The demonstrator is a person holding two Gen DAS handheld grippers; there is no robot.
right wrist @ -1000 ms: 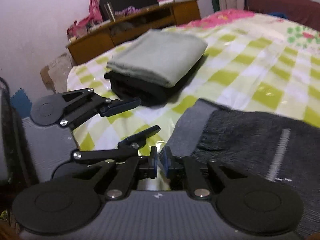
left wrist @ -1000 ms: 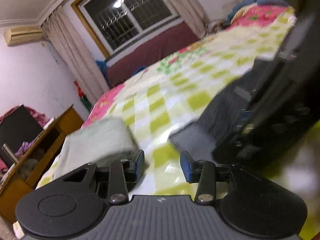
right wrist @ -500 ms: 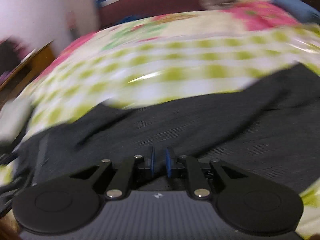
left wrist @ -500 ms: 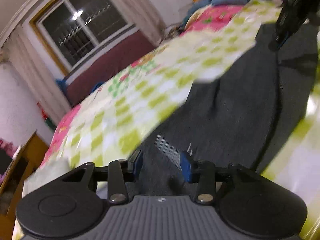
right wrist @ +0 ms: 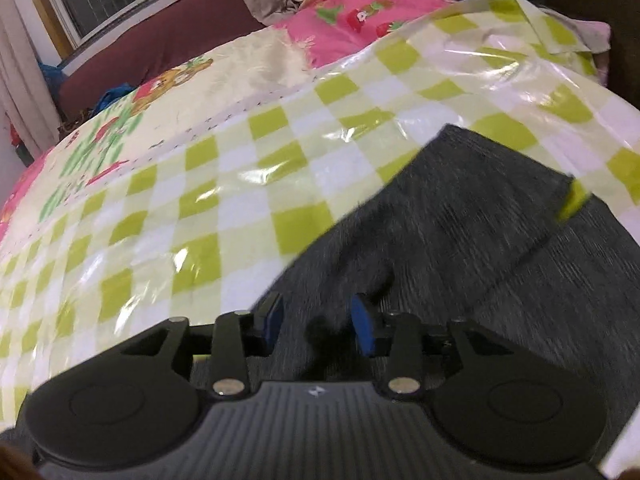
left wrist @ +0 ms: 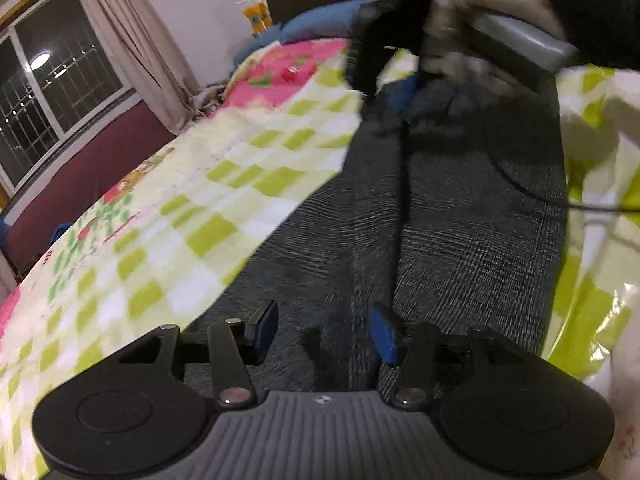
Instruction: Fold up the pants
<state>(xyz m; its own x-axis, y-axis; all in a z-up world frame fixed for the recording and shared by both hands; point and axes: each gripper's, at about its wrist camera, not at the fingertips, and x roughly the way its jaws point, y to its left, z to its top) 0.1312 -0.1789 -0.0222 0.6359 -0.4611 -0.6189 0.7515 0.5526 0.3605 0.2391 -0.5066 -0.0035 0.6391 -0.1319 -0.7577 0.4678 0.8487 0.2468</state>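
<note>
My left gripper hovers with jaws spread over the grey pants, which lie lengthwise away from it on the bed. My right gripper, jaws apparently spread, works the far end.

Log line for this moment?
left gripper: open, over dark pants | right gripper: open, over pants | pants flat on checked sheet
</note>
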